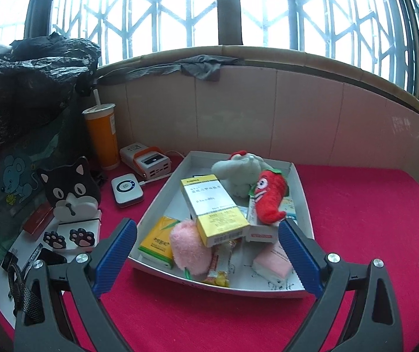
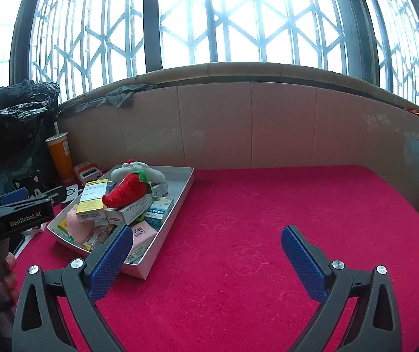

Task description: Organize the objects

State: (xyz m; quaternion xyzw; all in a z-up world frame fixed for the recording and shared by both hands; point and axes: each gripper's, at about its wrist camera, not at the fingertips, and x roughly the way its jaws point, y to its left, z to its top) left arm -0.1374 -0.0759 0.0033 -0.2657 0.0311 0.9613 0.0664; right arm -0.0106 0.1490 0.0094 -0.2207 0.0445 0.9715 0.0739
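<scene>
Before the tray (image 1: 304,202), left gripper (image 1: 208,237) gapes empty; right gripper (image 2: 206,243) too.

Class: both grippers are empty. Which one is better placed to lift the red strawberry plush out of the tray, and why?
Left. The left gripper is open and faces the tray, the strawberry plush just ahead. The right gripper faces bare red cloth.
</scene>
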